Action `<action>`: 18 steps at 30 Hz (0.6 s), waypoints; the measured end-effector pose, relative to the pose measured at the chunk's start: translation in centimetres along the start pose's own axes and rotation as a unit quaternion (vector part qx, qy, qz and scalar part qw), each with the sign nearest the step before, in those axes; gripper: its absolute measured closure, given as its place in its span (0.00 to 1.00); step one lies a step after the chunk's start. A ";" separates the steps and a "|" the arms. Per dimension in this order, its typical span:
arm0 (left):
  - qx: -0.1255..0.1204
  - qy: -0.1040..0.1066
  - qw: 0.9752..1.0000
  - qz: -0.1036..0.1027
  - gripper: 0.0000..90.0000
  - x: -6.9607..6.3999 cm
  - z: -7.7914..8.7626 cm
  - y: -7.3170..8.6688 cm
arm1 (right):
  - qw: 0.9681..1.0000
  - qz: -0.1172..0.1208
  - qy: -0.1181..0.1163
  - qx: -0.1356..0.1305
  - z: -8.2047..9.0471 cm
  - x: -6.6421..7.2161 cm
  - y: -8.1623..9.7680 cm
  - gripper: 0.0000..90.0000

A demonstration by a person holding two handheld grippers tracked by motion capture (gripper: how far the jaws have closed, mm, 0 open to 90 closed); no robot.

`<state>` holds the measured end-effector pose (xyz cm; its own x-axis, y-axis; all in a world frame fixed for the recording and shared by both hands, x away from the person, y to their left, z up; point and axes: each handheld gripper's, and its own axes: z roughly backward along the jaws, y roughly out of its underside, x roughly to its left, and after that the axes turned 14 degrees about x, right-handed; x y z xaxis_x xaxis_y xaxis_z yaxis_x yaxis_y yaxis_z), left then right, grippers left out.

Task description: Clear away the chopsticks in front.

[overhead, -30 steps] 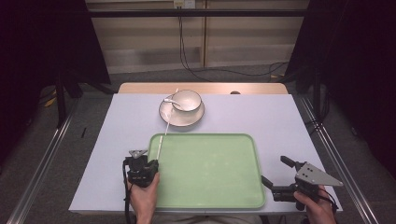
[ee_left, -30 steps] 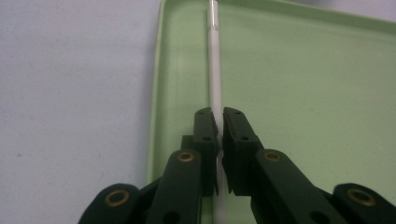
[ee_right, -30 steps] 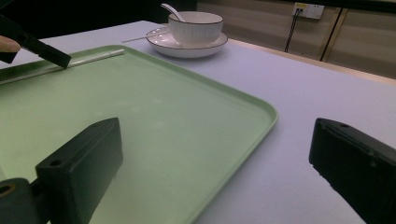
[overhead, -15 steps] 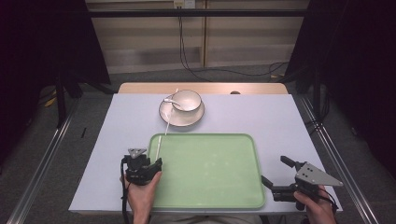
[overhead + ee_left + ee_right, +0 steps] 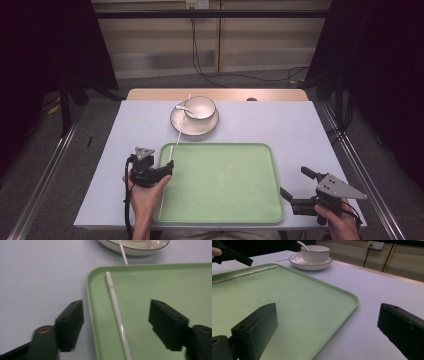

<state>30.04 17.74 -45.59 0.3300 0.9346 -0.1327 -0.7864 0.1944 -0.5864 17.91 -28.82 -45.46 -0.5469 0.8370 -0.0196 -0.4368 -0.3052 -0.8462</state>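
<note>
both grippers are chunky black things, the left gripper [image 5: 159,172] and right gripper [image 5: 296,189] each with a grey three-cornered plate on top, blocky jaws with small screw holes, black cable trailing off the left

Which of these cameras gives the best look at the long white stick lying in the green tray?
The left gripper view: the white stick runs close up between its open jaws, along the green tray's left rim. The high view shows it whole but thin; the right gripper view far off.
</note>
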 end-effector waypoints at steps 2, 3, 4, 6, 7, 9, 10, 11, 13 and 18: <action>-0.013 0.018 1.000 -0.010 0.22 0.3 -0.1 -0.6 | 1.000 0.000 0.001 0.000 0.0 0.0 0.0 0.02; -0.019 0.024 0.999 -0.015 0.17 0.3 -0.1 -0.9 | 1.000 0.000 0.004 0.001 0.0 0.1 0.0 0.02; -0.020 0.024 0.999 -0.021 0.17 0.4 -0.1 -1.2 | 1.000 0.000 0.004 0.001 0.0 0.1 0.0 0.02; -0.027 0.031 0.999 -0.027 0.13 0.4 -0.1 -1.9 | 1.000 0.000 0.003 -0.001 0.0 0.0 0.0 0.02; -0.024 0.035 0.999 -0.028 0.13 0.4 -0.2 -2.2 | 1.000 0.000 0.003 -0.001 0.0 0.0 0.0 0.02; -0.025 0.041 0.998 -0.036 0.11 0.4 -0.4 -2.8 | 1.000 0.000 0.004 -0.001 0.0 0.0 0.0 0.02; -0.026 0.045 0.998 -0.037 0.10 0.5 -0.5 -3.1 | 1.000 0.000 0.002 -0.001 0.0 0.0 0.0 0.02; -0.033 0.054 0.997 -0.042 0.10 0.5 -0.5 -3.3 | 1.000 0.000 0.002 -0.001 0.0 0.0 0.0 0.02; -0.030 0.059 0.997 -0.044 0.09 0.5 -0.7 -3.8 | 1.000 0.001 0.003 0.001 0.1 0.0 0.0 0.02; -0.041 0.080 0.994 -0.062 0.08 0.7 -1.3 -4.9 | 1.000 0.001 0.002 0.000 0.0 0.0 0.0 0.02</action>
<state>34.78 17.08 -43.83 0.5051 0.8447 -0.1770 -0.6921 0.2739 -0.6678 17.89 -28.86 -45.45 -0.5442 0.8386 -0.0237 -0.4356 -0.3066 -0.8463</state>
